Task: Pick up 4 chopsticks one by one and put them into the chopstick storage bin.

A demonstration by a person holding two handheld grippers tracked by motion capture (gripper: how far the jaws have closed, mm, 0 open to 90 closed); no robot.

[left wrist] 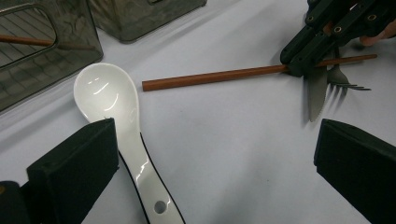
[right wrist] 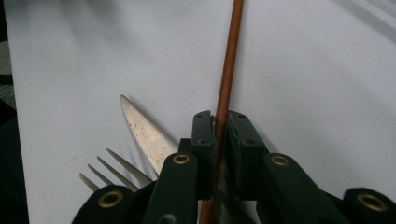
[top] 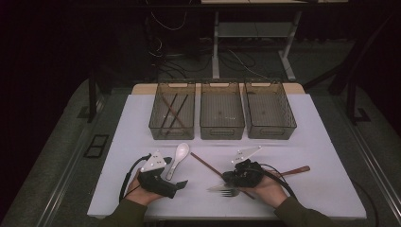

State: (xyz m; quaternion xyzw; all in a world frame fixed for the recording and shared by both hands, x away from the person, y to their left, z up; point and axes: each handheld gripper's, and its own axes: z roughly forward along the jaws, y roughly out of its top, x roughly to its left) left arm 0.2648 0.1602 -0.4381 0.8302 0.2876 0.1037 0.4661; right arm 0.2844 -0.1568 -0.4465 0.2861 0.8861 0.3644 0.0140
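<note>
A brown chopstick (right wrist: 229, 70) lies on the white table (top: 321, 142), and my right gripper (right wrist: 220, 123) is shut on it, its pads pinching the stick near one end. In the high view that gripper (top: 227, 177) sits at the front centre-right, and the chopstick (top: 205, 164) runs up-left from it. A knife (right wrist: 142, 130) and a fork (right wrist: 107, 168) lie just beside those jaws. My left gripper (left wrist: 215, 154) stands open at the front left, nothing between its jaws. A white ceramic spoon (left wrist: 112, 100) lies next to its left jaw.
Three smoky plastic bins stand in a row at the back: the left bin (top: 156, 111) holds brown chopsticks; nothing shows in the middle bin (top: 222, 128) or the right bin (top: 288, 113). A brown-handled utensil (top: 295, 170) lies right of my right hand.
</note>
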